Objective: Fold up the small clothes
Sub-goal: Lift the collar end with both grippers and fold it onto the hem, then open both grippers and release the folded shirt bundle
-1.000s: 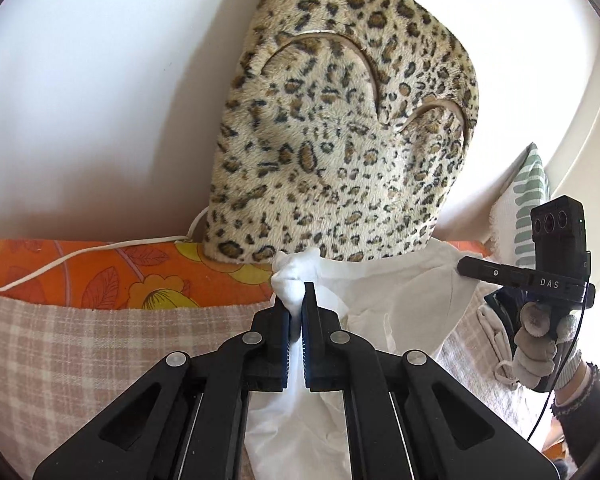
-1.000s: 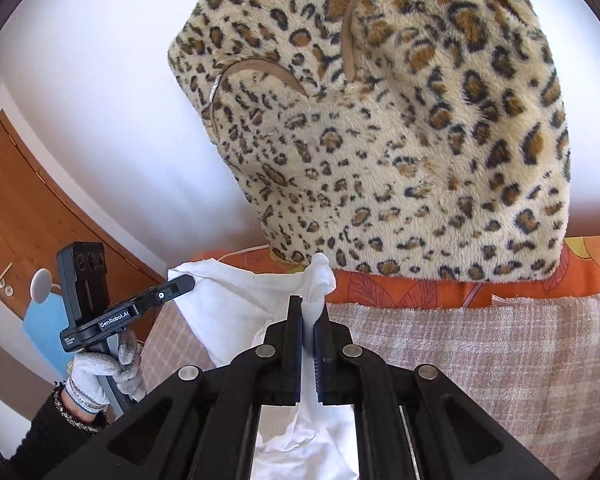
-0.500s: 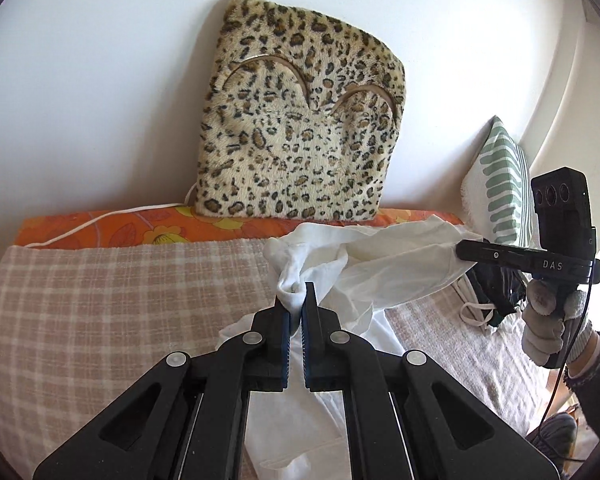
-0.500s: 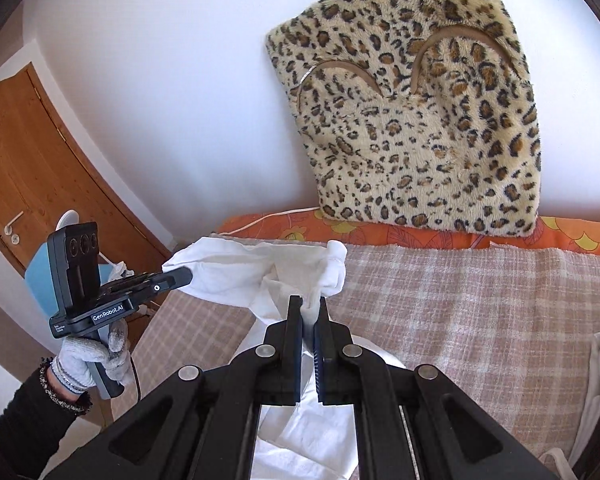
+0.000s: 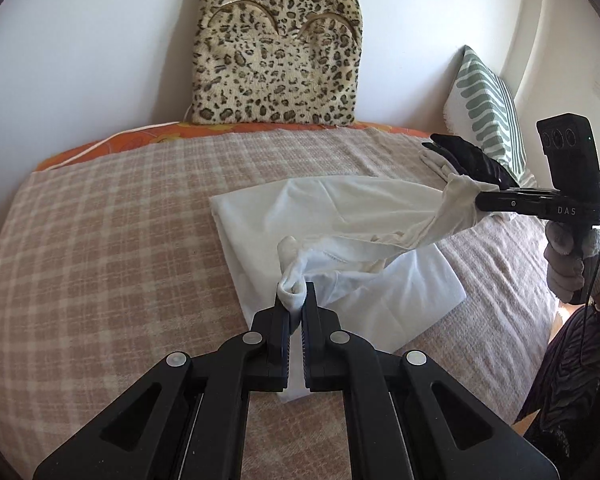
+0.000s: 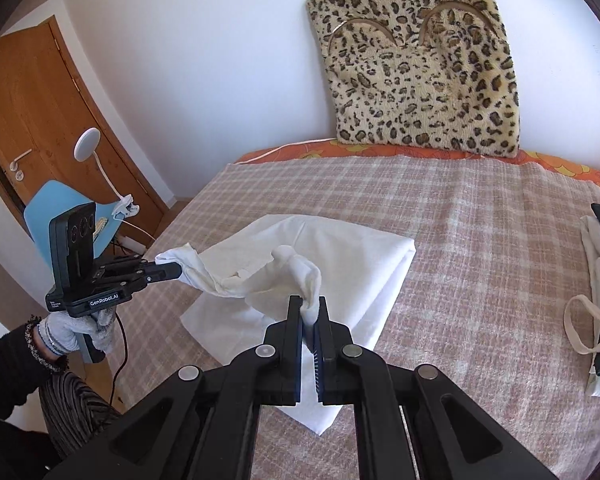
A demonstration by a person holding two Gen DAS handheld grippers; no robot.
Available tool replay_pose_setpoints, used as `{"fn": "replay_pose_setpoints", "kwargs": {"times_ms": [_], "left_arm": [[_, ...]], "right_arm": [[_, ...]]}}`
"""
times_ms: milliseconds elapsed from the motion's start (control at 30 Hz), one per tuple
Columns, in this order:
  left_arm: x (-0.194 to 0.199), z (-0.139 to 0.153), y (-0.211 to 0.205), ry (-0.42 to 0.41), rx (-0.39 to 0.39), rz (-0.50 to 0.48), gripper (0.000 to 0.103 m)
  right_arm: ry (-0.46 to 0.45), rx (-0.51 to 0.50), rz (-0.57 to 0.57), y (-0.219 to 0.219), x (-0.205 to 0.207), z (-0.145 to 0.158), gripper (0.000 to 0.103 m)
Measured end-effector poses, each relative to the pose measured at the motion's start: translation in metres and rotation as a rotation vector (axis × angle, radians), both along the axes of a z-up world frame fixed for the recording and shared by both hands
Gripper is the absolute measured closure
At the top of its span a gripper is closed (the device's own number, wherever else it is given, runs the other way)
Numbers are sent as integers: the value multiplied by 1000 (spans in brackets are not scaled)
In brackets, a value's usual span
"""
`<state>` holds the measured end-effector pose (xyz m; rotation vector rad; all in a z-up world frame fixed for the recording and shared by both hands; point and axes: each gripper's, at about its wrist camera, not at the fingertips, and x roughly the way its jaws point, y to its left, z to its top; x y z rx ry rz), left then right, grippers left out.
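White garment stretched between both grippers above the bed

The left gripper (image 5: 296,300) and right gripper (image 6: 310,312) each stay clenched on a bunched end of the white garment (image 5: 364,236); both have pulled back from the leopard-print cushion (image 5: 278,46), and the cloth's body now lies flat on the checked bedspread (image 5: 112,240).

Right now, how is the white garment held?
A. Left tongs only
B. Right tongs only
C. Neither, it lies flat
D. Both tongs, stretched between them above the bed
D: the left tongs and right tongs each pinch an end of the white garment, stretched over the checked bedspread.
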<state>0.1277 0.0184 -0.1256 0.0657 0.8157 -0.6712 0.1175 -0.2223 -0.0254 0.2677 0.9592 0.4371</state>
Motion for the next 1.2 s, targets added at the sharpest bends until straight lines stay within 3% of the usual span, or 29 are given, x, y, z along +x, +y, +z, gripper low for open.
{"fn": "replay_pose_setpoints", "kwargs": {"times_ms": [167, 233, 300, 333, 567, 833, 933, 1033, 1200], "left_arm": [[-20, -9, -4, -34, 99, -54, 97], [-27, -11, -5, -36, 157, -76, 95], [-33, -10, 1, -39, 185, -85, 95], [-36, -8, 6, -32, 184, -88, 95], [-38, 15, 16, -45, 108, -56, 92], [-21, -6, -51, -25, 78, -150, 92], [-34, -13, -73, -49, 122, -222, 92], [-44, -19, -80, -79, 189, -261, 91], [-37, -33, -79, -50, 230, -237, 84]], "right_arm": [[0, -165, 75, 20, -28, -22, 100], [8, -251, 115, 26, -37, -30, 93], [2, -339, 152, 30, -47, -31, 78], [-9, -351, 163, 28, -52, -28, 78], [-45, -203, 87, 6, -53, -1, 74], [-12, -123, 108, 48, 0, -21, 72], [25, -100, 95, 55, 15, -29, 72], [6, -101, 159, 63, 6, -23, 72], [16, -165, 283, 84, -19, -37, 72]]}}
